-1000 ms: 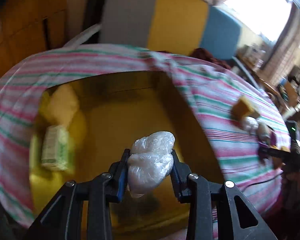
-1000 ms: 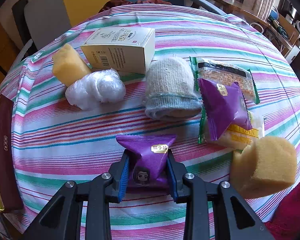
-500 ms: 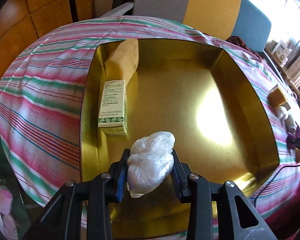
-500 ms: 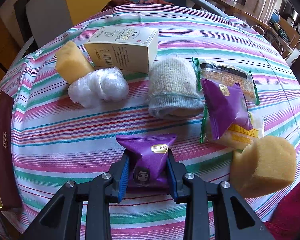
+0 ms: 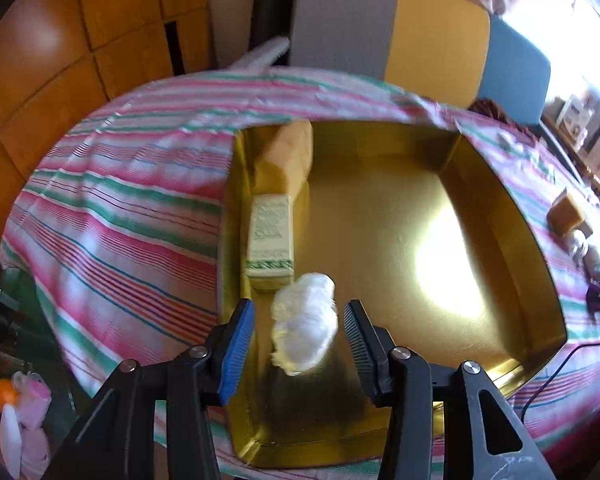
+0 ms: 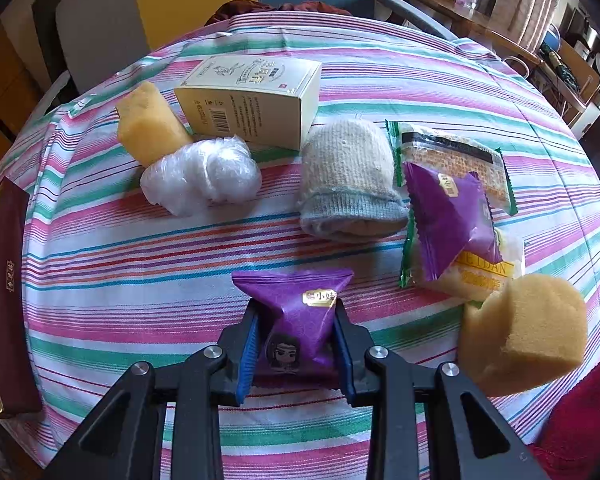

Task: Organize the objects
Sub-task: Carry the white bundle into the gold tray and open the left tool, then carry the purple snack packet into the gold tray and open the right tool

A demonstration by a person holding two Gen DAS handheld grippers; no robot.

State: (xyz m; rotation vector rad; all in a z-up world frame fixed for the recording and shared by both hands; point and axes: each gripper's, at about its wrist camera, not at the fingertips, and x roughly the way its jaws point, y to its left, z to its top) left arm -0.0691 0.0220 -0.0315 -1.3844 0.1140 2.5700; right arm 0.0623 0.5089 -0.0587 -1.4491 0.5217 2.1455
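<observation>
Left wrist view: left claw (image 5: 299,330) over the near end of the gold tray (image 5: 500,200), jaws just opened, a gap on each side of the white plastic wad (image 5: 304,322) between them; wad blurred, so whether it rests on the tray floor cannot be told. Just beyond the wad, against the tray's left wall, a pale green-printed box (image 5: 270,240), and past that a yellow sponge block (image 5: 286,158). The tray sits on the striped cloth (image 5: 120,200) of the counter. Only this view shows the tray's inside. Right wrist view: right claw (image 6: 296,344) narrow, pads clamped on a purple snack packet (image 6: 296,320) low over the cloth. Beyond the packet, left, a second plastic wad (image 6: 202,178) touching a yellow sponge (image 6: 150,128); behind them a cream carton (image 6: 252,100). Beyond the packet, centre, a grey knitted sock (image 6: 350,184). Right of it a second purple packet (image 6: 450,216) lying on clear-wrapped snack packs (image 6: 452,156), and a large sponge chunk (image 6: 524,328) nearest. This view shows the tray only as a dark red wall (image 6: 8,288) at far left.
</observation>
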